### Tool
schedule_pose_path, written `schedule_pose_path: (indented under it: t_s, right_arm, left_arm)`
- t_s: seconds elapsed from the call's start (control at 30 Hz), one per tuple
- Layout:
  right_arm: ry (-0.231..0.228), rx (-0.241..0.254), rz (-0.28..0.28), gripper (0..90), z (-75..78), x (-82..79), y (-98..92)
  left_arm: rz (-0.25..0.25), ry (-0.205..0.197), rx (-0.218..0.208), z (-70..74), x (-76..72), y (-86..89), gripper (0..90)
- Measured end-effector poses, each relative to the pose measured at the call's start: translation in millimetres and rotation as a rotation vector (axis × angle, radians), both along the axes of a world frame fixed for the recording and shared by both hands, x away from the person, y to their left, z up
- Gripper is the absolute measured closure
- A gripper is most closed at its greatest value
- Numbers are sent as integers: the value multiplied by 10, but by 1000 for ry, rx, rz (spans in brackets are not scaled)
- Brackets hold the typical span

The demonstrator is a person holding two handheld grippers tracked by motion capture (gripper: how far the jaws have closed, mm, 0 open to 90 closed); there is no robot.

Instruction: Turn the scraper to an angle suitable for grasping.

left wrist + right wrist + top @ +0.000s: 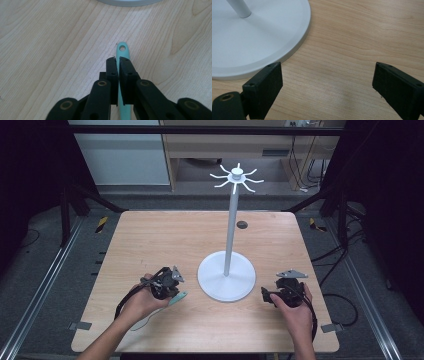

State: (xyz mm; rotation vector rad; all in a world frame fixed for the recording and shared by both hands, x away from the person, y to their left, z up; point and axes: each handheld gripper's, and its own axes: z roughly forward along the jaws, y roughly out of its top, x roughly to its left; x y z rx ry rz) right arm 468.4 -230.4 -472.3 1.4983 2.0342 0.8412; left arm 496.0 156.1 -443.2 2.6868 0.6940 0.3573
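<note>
Teal utensil (122, 51): handle end with hanging hole shown in the left gripper view; mid-length covered by the left gripper (117, 61), whose 2 jaws close on it; lower part cut off by the bottom edge. In the high view the left hand (141, 302) hides most of it; its far end is too pale and blurred to identify.

White stand (262, 37): in the right gripper view, base cut off by top and left edges, pole cut off at top.
</note>
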Motion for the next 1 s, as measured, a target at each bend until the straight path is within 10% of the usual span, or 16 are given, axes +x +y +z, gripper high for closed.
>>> schedule_pose_path:
  t_s: [0.63,1.0]
  right_arm:
    - [4,4,7,98,-5,8,7]
    - [5,0,9,98,-5,9,10]
  left_arm:
    - [24,72,80,-28,93,-215,340]
    - [26,130,103,-65,110,-218,491]
